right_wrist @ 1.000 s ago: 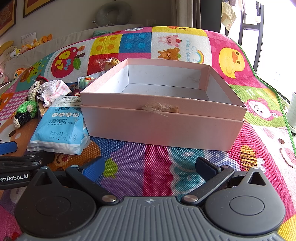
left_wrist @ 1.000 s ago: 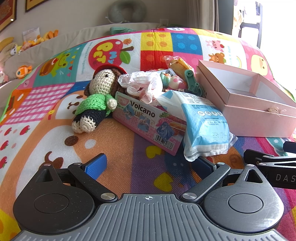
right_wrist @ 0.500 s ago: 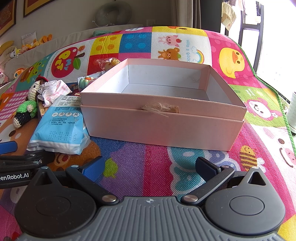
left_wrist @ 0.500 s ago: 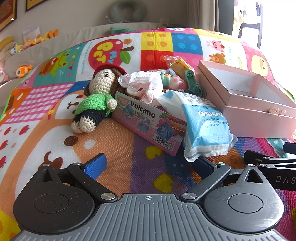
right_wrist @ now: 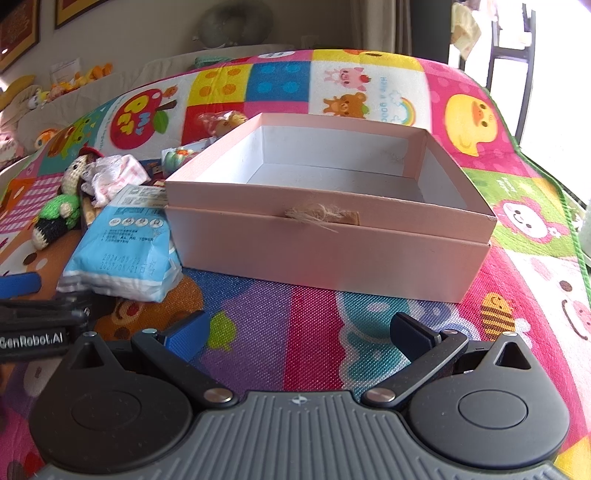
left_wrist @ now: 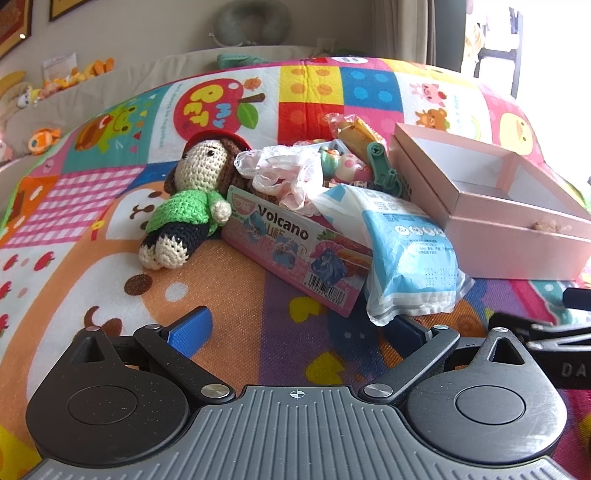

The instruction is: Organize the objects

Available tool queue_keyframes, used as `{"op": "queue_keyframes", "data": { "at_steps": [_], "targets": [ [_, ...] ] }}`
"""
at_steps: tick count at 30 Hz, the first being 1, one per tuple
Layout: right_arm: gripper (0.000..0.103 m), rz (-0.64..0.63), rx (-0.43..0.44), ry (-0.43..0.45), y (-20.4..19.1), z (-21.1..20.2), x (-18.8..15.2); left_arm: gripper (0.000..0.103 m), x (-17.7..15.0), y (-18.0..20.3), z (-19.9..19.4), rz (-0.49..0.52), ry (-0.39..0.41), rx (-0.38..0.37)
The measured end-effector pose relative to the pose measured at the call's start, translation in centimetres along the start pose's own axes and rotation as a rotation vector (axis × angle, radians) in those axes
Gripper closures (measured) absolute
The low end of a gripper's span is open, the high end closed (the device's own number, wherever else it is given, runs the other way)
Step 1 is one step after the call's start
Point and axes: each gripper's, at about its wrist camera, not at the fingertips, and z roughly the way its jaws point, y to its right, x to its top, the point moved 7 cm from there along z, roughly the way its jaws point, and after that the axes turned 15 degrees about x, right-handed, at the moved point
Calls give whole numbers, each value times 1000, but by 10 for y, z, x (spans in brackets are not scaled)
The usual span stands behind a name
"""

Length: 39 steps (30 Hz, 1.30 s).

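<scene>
A pile of objects lies on the colourful play mat: a crocheted doll [left_wrist: 184, 206] in green, a pink "Volcano" box [left_wrist: 295, 251], a blue-white packet [left_wrist: 406, 251], a lacy pink cloth [left_wrist: 284, 173], and small toys behind. An open pink box [right_wrist: 332, 229] with nothing inside sits to the right of the pile [left_wrist: 498, 206]. My left gripper [left_wrist: 295, 328] is open just short of the Volcano box and packet. My right gripper [right_wrist: 299, 332] is open in front of the pink box's near wall. The blue-white packet [right_wrist: 122, 251] lies left of that box.
The play mat [right_wrist: 517, 229] covers a raised surface that falls away at the right edge. Plush toys [left_wrist: 44, 136] line a ledge at the far left. A grey neck pillow [left_wrist: 251, 22] rests against the back wall. The right gripper's body [left_wrist: 554, 343] shows beside the left one.
The left gripper has crept slightly forward toward the pile. The right view is nearly the same, and both grippers stay open.
</scene>
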Motion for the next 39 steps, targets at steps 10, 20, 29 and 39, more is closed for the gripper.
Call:
{"op": "queue_keyframes", "data": {
  "at_steps": [10, 20, 29, 39],
  "targets": [
    [0, -59, 87, -76, -2, -19, -13, 3, 45, -55, -26, -53, 130, -8],
    [0, -57, 79, -86, -3, -19, -12, 6, 95, -82, 96, -133, -52, -111],
    [0, -58, 83, -85, -1, -18, -12, 33, 87, -64, 108, -122, -90, -147],
    [0, -128, 277, -27, -46, -27, 19, 35, 31, -101, -6, -183, -30, -177]
  ]
}}
